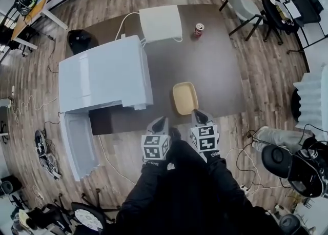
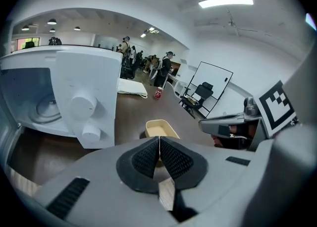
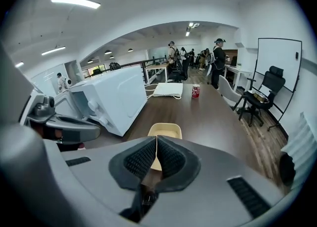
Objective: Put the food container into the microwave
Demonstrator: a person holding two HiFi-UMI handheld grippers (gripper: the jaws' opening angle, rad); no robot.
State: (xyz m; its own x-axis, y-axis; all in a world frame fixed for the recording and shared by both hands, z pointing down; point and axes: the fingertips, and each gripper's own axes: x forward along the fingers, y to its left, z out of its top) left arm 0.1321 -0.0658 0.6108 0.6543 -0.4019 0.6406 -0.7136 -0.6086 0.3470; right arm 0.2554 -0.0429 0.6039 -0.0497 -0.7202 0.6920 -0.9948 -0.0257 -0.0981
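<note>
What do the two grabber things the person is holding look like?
Both are grey. The left gripper and the right gripper each carry a white cube printed with black square markers. Each has two wedge-shaped jaws faced with black ribbed pads. The person wears black sleeves.

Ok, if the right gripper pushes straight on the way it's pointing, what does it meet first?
Most likely the shallow beige rectangular food container, sitting on the dark brown table right beyond the right gripper; exact gap unclear.
</note>
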